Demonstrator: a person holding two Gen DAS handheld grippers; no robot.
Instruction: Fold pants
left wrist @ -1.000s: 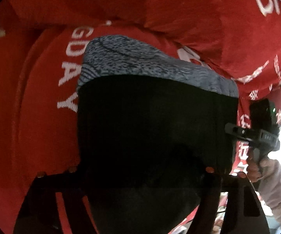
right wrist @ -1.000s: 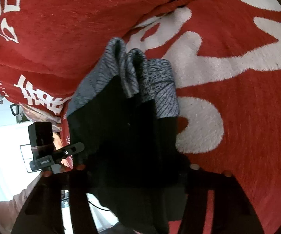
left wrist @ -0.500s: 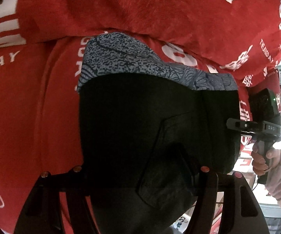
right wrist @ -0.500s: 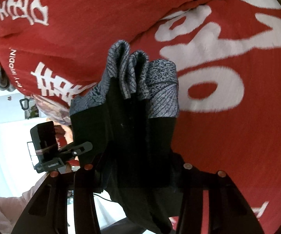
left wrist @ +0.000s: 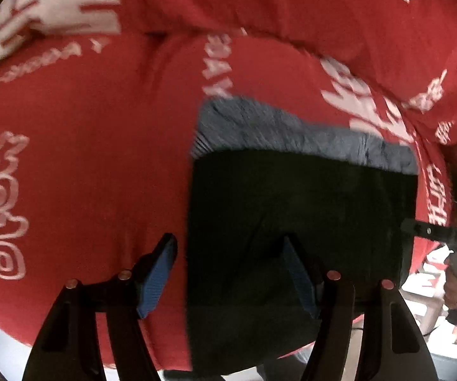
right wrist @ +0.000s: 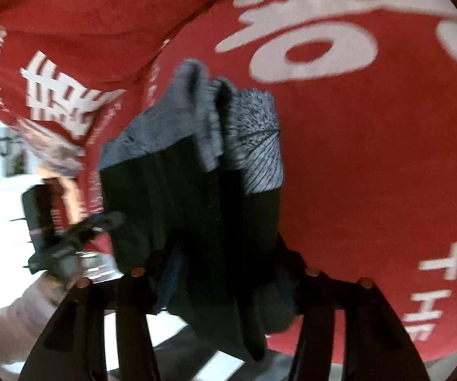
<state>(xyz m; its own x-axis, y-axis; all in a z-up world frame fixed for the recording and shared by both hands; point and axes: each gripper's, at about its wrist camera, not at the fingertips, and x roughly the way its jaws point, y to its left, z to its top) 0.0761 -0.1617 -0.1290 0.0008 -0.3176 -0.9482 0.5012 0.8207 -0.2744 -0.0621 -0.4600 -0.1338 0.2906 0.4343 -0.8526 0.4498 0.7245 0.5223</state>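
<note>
Black pants (left wrist: 292, 209) with grey-patterned band lie on a red blanket (left wrist: 101, 158) printed with white lettering.

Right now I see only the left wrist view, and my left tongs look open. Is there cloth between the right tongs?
Observer: Yes. In the right wrist view the black pants are bunched between the right tongs. Their jaws have just been opening further, and I cannot tell whether the pads press the cloth.
Operator: How does the grey band look from there?
Observer: The grey patterned band stands in several upright folds, not spread flat as in your view.
</note>
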